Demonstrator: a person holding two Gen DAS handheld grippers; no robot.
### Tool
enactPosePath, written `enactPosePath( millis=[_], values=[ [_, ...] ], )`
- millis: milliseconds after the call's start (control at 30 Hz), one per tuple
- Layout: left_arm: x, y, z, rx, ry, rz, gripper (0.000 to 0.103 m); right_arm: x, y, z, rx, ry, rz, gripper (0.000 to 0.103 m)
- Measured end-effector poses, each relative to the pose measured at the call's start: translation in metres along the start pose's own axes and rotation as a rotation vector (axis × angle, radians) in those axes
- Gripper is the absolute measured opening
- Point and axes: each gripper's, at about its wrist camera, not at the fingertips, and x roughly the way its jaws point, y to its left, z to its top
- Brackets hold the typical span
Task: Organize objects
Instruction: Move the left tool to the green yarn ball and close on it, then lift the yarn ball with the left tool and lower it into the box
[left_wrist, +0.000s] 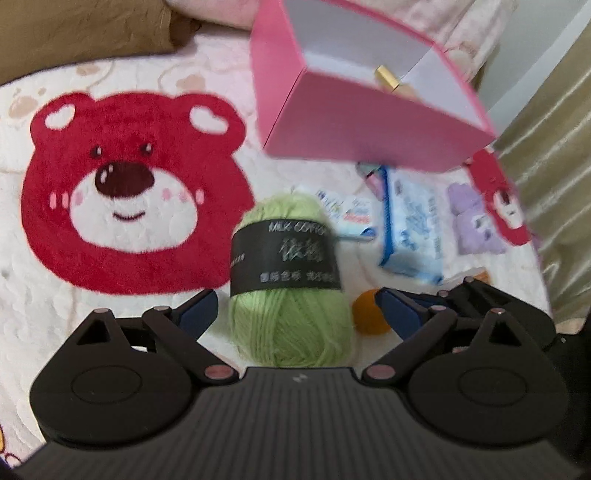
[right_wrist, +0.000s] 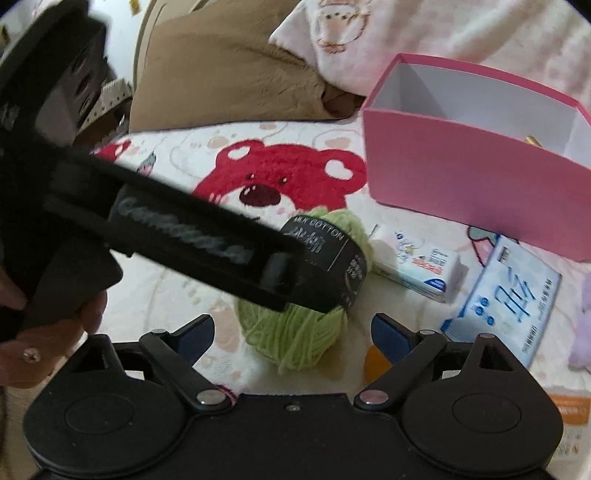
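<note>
Both hand-held grippers stand with jaws wide and nothing pressed between the pads. Left hand-held gripper (left_wrist: 295, 306) hangs over a skein of green yarn (left_wrist: 288, 295), blue pads either side of it and clear of the wool. Right hand-held gripper (right_wrist: 291, 332) points down at the same skein from another side; the left tool's black body crosses its view on a slant, with part of a hand (right_wrist: 55, 332) showing at the left edge. Yarn lies on a cream bed blanket (left_wrist: 110, 332) printed with a large red bear face (left_wrist: 129, 192), and carries a black paper band with pale lettering. Just right of the skein sits a small orange object (left_wrist: 369, 314), partly hidden behind a blue pad; what it is I cannot tell. Beyond the yarn lie a small white-and-blue packet (right_wrist: 421, 262) and, near it, a larger blue-and-white tissue pack (right_wrist: 506, 291). A lilac plush item (left_wrist: 476, 225) lies further right, blurred. Behind these stands an open pink box (right_wrist: 476, 177) with white inner walls, a small gold-coloured thing (left_wrist: 388, 77) inside. Farthest back, a brown cushion (right_wrist: 229, 74) and pale printed bedding (right_wrist: 424, 33).
</note>
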Motion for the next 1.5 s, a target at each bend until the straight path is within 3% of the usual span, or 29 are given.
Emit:
enactPosePath(
  millis=[100,200,300,533,767,1200,1500],
  values=[
    [0.011,0.0,-0.005,-0.006,0.021,0.022,0.073,0.016,0.005,-0.003,-0.042,0.012,-0.037,0.094],
    [0.012,-0.001,-0.008,-0.016,-0.004,0.03,0.068,0.025,0.006,-0.004,-0.055,0.008,-0.059,0.093],
    [0.012,-0.004,-0.011,-0.034,-0.016,0.03,0.062,0.029,0.004,-0.008,-0.06,0.006,-0.06,0.077],
    [0.011,0.0,-0.013,-0.088,-0.032,0.009,0.055,0.02,0.004,-0.015,-0.04,-0.023,-0.046,0.063],
    [0.0,-0.006,-0.021,-0.107,-0.068,-0.001,0.05,0.006,0.019,-0.021,-0.111,-0.062,-0.093,0.057],
    [-0.061,-0.065,-0.037,0.037,-0.218,0.029,0.049,-0.063,0.034,-0.027,-0.206,-0.168,-0.161,0.056],
    [-0.104,-0.121,0.008,0.152,-0.33,-0.029,0.05,-0.131,0.011,0.008,-0.27,-0.296,-0.231,0.056]
  ],
)
